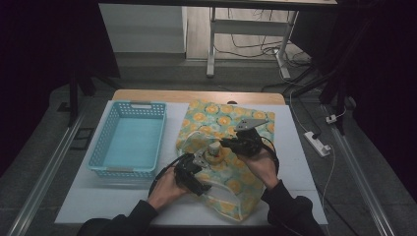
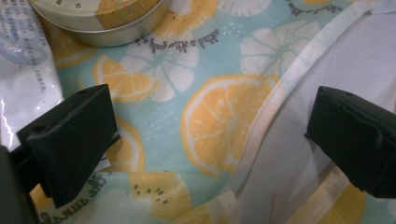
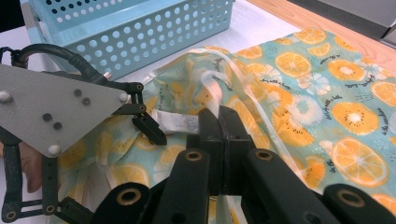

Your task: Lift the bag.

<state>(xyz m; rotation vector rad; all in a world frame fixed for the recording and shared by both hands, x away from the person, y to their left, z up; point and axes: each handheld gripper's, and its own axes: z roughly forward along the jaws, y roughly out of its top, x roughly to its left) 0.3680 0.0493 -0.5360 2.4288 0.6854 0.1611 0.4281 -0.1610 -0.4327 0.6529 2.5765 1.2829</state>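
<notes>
A fruit-print cloth bag (image 1: 231,123) lies flat on the white table. My right gripper (image 3: 220,121) is shut on the bag's pale strap (image 3: 212,81), which it holds up off the cloth at the bag's mouth; it is near the bag's middle in the high view (image 1: 225,143). My left gripper (image 2: 210,126) stands open just over the printed fabric and the bag's rim (image 2: 280,93), nothing between its jaws. It sits at the bag's left side (image 1: 196,167). A round tin (image 2: 93,18) and a white packet (image 2: 23,70) lie just beyond its left jaw.
A light blue perforated basket (image 1: 129,140) stands to the left of the bag, with nothing in it. The table's wooden far edge (image 1: 196,96) lies behind the bag. Both forearms come in from the near edge.
</notes>
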